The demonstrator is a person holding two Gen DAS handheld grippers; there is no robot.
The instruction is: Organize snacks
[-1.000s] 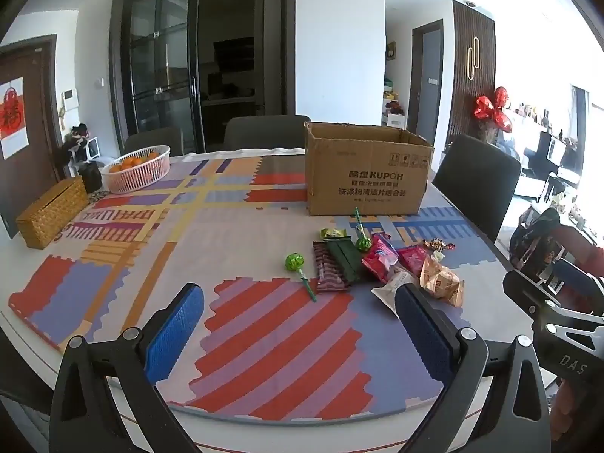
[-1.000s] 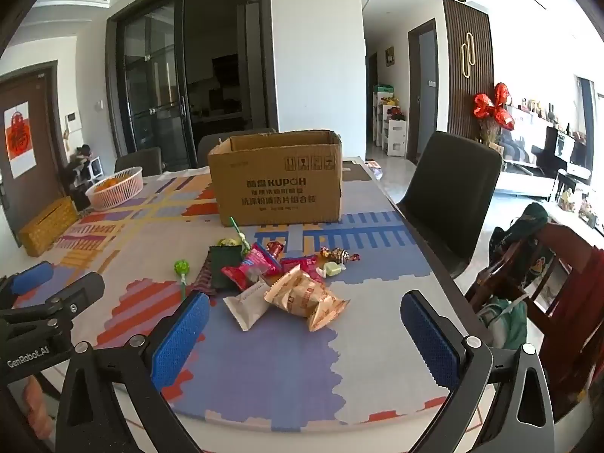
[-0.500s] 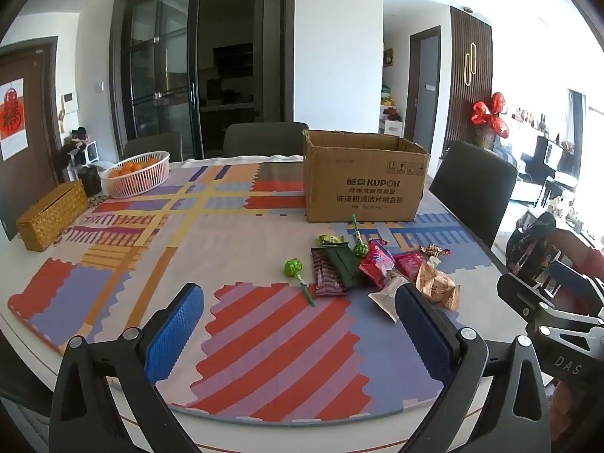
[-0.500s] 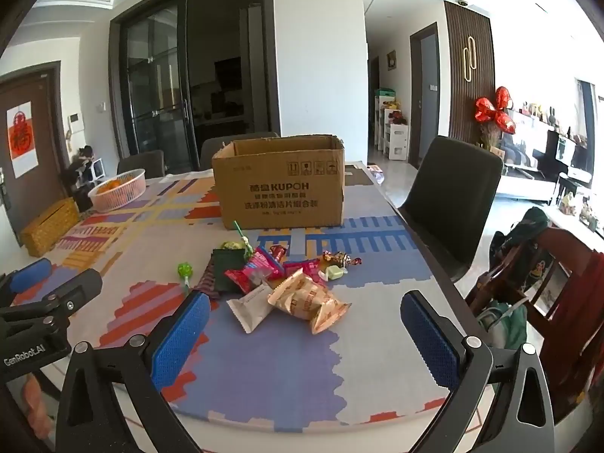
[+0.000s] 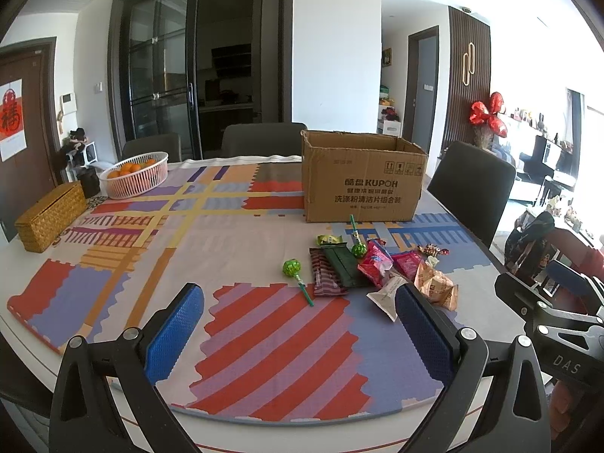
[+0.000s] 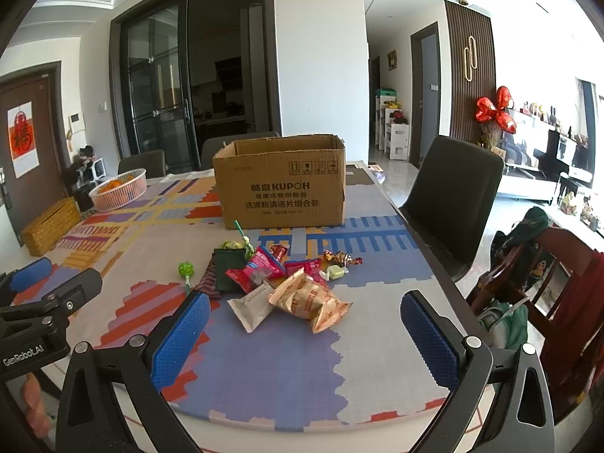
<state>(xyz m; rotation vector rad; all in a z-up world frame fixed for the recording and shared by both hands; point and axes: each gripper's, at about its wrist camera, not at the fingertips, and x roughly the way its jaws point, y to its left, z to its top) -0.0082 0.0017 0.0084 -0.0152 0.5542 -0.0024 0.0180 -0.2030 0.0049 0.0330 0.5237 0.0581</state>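
Observation:
A pile of snacks lies on the patterned mat: an orange-tan packet (image 6: 307, 298), a white packet (image 6: 251, 304), red packets (image 6: 256, 270), a dark green packet (image 5: 341, 264) and a green lollipop (image 5: 291, 268) to the left. An open cardboard box (image 5: 362, 181) stands behind the pile and also shows in the right wrist view (image 6: 281, 183). My left gripper (image 5: 300, 334) is open and empty, above the mat's near edge, short of the lollipop. My right gripper (image 6: 305, 338) is open and empty, just in front of the orange-tan packet.
A white basket of oranges (image 5: 136, 173) and a woven box (image 5: 51, 217) sit at the table's far left. Dark chairs (image 6: 456, 196) stand around the table. A wooden chair with bags (image 6: 543, 283) is at the right.
Both grippers have tilted or lifted slightly, so the snacks and box sit a little lower in view. Both stay open; nothing on the table has moved.

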